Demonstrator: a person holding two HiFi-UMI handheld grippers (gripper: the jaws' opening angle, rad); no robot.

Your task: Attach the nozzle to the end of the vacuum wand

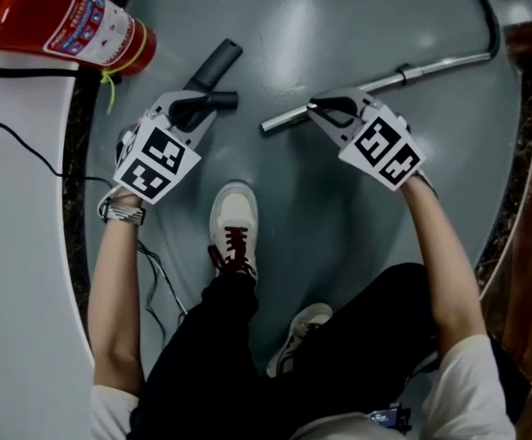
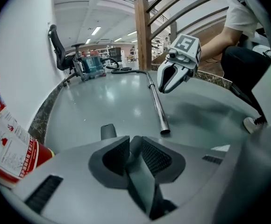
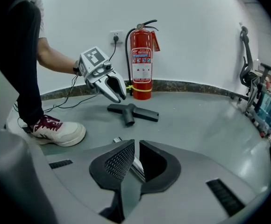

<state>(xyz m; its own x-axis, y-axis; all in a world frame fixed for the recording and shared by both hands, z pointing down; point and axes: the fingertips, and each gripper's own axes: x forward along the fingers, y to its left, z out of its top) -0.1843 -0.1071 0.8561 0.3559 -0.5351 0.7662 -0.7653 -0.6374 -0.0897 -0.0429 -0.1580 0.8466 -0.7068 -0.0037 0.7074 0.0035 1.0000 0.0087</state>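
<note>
A black T-shaped nozzle (image 1: 216, 62) lies on the grey floor, also seen in the right gripper view (image 3: 133, 111). My left gripper (image 1: 209, 105) hangs right over its neck with the jaws a little apart. In the left gripper view (image 2: 135, 141) the dark neck shows in the gap and one end of the nozzle (image 2: 108, 131) pokes out beyond. A metal vacuum wand (image 1: 385, 81) lies to the right, open end toward the nozzle. My right gripper (image 1: 315, 109) is shut just above that end. The wand (image 3: 134, 166) shows through the slit of its jaws.
A red fire extinguisher (image 1: 64, 26) stands by the white wall at the upper left. My shoe (image 1: 234, 223) is planted between the two grippers. A thin black cable (image 1: 27, 145) runs along the wall. A wooden post and railing (image 2: 142, 31) rise beyond the wand.
</note>
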